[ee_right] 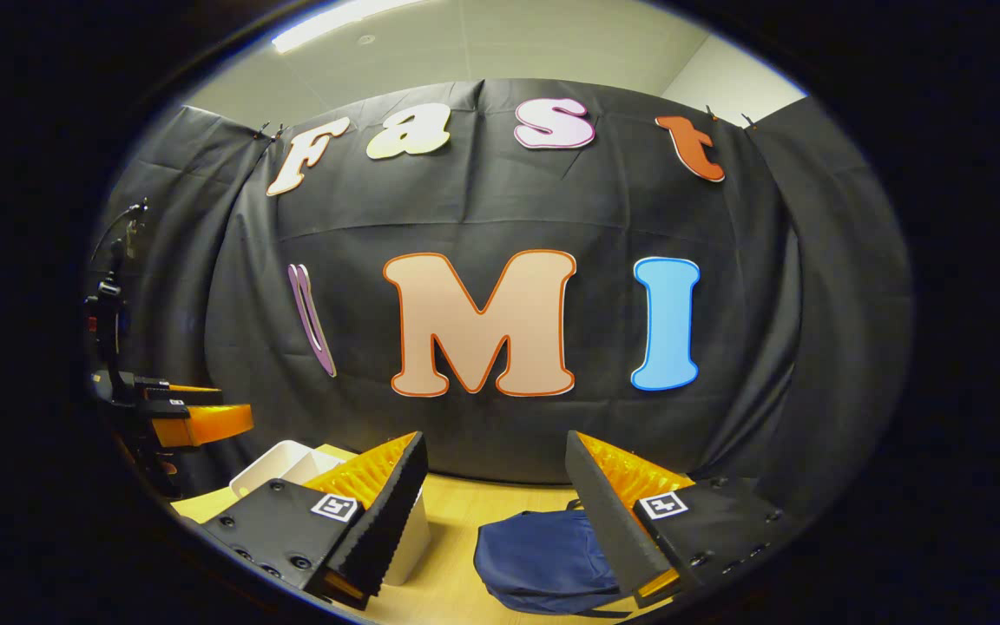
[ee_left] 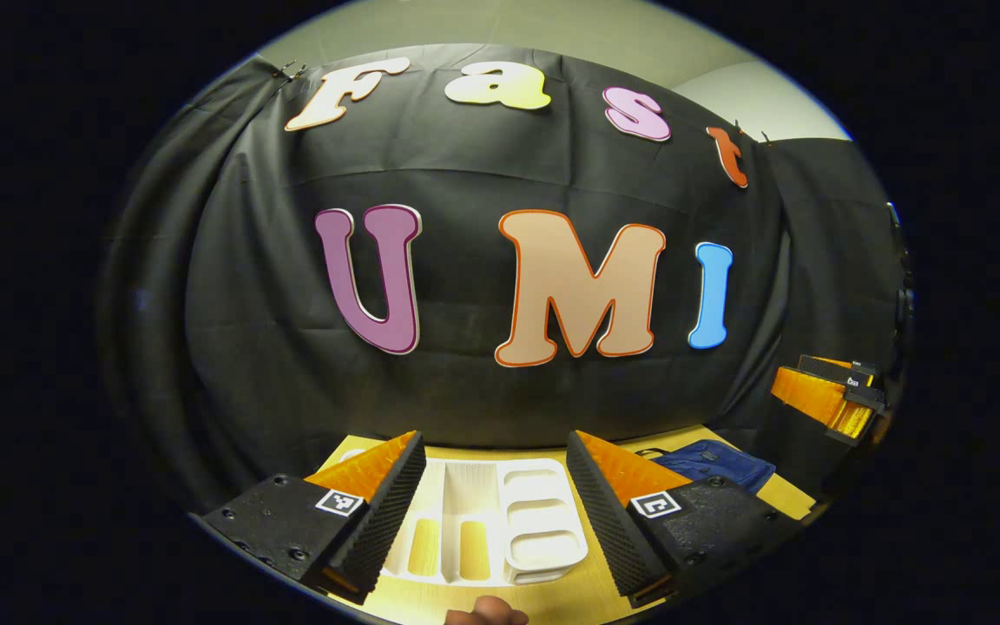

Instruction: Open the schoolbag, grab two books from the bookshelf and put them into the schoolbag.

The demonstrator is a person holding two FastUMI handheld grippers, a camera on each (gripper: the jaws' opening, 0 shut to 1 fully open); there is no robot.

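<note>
The schoolbag (ee_right: 548, 555) lies flat on the yellow table (ee_right: 457, 521), a dark blue one, and it looks closed. In the right gripper view it sits just in front of the right gripper (ee_right: 496, 508), between its two fingers and a little toward the right one. This gripper is spread wide and holds nothing. The left gripper (ee_left: 496, 503) is also spread wide and empty, above the table. Between its fingers, in the left gripper view, a white bookshelf (ee_left: 500, 521) with several compartments stands on the table; I cannot tell which books are inside. The schoolbag (ee_left: 713, 464) is to the right of the bookshelf, near it but apart. Behind both is the black cloth wall (ee_left: 483, 174).
</note>
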